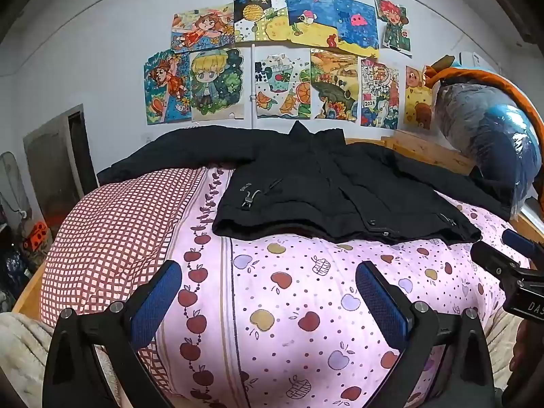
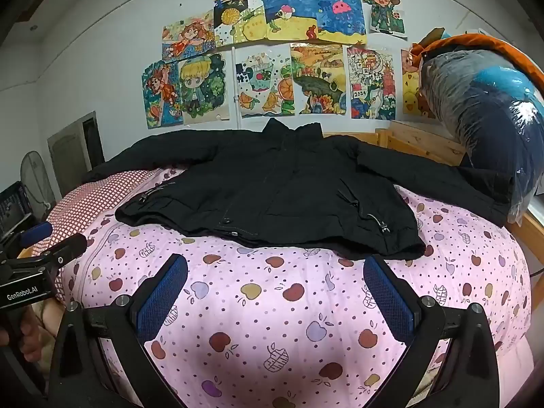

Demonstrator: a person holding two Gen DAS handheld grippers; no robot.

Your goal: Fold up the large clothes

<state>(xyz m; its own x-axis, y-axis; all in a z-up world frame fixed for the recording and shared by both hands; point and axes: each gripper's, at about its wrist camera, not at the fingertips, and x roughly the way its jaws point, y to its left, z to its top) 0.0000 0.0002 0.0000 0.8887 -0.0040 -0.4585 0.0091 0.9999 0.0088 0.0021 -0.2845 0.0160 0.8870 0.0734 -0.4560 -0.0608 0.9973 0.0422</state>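
Both wide-apart jaws hover short of black jacket on bed.

Even, soft indoor light, moderately bright; no hard shadows on the pink bedsheet. Strong fisheye bowing; corners vignette to black in both views. White glare on the plastic-wrapped bundle at right. Black jacket reads as near-featureless dark mass, folds barely visible. Centre sharp; edges soft, slightly smeared. Wall drawings crisp.
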